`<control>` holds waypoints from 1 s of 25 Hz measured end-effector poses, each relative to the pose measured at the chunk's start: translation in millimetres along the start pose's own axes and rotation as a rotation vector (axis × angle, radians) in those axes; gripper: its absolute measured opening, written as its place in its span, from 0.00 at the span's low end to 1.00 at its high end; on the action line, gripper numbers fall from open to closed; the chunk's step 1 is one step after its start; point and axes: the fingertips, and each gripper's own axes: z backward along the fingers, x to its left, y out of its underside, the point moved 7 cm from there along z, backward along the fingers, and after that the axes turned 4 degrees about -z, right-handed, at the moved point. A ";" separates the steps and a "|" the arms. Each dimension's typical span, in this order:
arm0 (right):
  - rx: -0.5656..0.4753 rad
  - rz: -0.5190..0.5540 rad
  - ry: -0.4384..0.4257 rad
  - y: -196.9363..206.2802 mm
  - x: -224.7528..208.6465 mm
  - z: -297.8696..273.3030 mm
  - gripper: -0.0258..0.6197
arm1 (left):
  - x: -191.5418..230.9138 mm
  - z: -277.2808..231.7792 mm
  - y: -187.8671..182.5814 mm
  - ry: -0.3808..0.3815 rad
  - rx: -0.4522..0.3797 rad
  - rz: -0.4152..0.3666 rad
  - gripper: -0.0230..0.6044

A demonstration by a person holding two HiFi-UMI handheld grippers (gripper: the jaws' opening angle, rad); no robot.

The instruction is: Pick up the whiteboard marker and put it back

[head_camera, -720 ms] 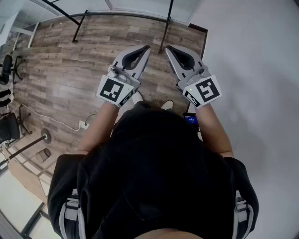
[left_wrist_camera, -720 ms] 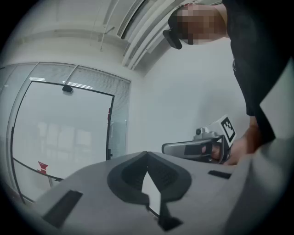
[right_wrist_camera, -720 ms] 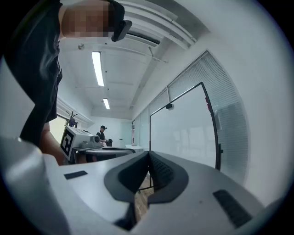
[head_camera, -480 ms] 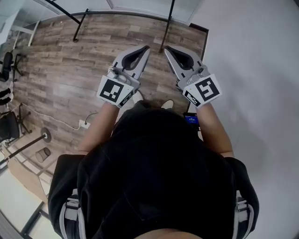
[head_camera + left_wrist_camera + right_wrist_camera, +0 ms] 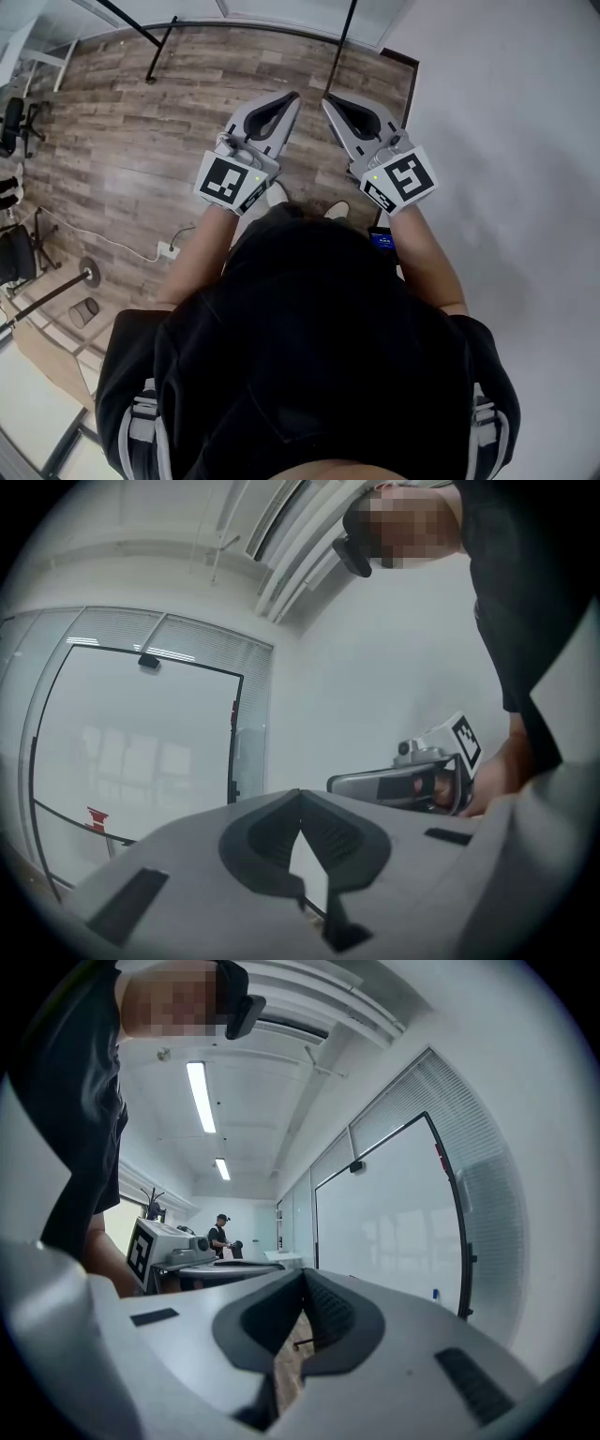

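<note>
Jaws of left gripper [image 5: 295, 95] and right gripper [image 5: 326, 97] are pressed together, empty, side by side above the wood floor [image 5: 122, 122]. A small blue speck [image 5: 435, 1294] at the whiteboard [image 5: 394, 1232] edge may be the marker; it is too small to tell.

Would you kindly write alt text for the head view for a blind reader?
Seen from above, a person in black holds the left gripper and right gripper side by side over a wood-plank floor, both shut and empty.
</note>
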 end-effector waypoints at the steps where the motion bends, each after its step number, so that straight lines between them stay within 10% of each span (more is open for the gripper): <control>1: 0.001 0.000 0.001 -1.4 3.2 -4.6 0.03 | 3.7 4.0 -0.1 0.002 0.006 0.004 0.04; 25: 0.022 -0.004 0.044 3.7 38.0 -115.1 0.03 | 109.9 50.2 10.1 0.037 -0.009 0.008 0.04</control>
